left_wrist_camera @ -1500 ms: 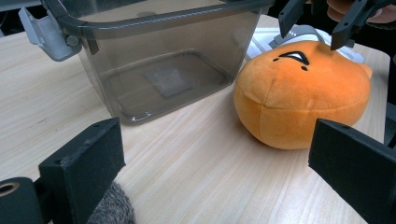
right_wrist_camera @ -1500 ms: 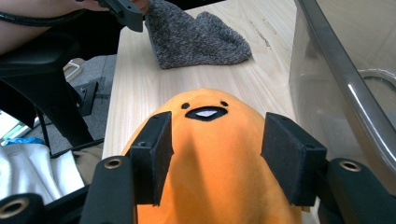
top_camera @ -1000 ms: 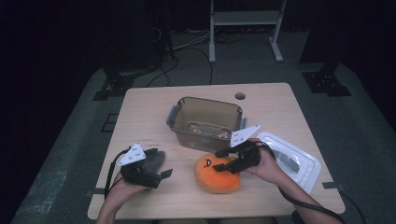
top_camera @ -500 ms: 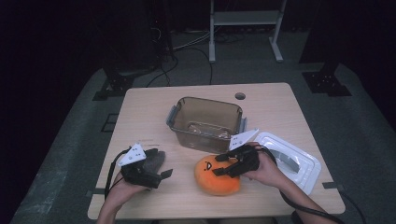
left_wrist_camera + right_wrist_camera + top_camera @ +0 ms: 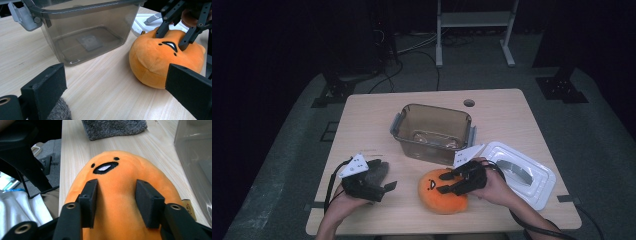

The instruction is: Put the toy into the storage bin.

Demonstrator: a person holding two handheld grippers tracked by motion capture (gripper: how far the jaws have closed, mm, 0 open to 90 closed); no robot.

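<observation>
An orange plush toy with a small black face lies on the table's front edge, right of centre. My right gripper rests on top of it, open. Its two pads press into the plush on either side of a bulge behind the face. My left gripper sits front left, open wide, over a grey fuzzy cloth. In the left gripper view the jaws frame bare wood, with the plush to the right and the grey cloth under the left pad.
A smoky see-through bin with grey side latches stands open mid-table, with nothing inside but a label on its floor. Its white lid lies flat at the right, behind my right hand. A cable hole marks the far edge.
My right gripper has slid a little left and down, settling its jaws onto the plush. The left gripper and the grey cloth have stayed put.
</observation>
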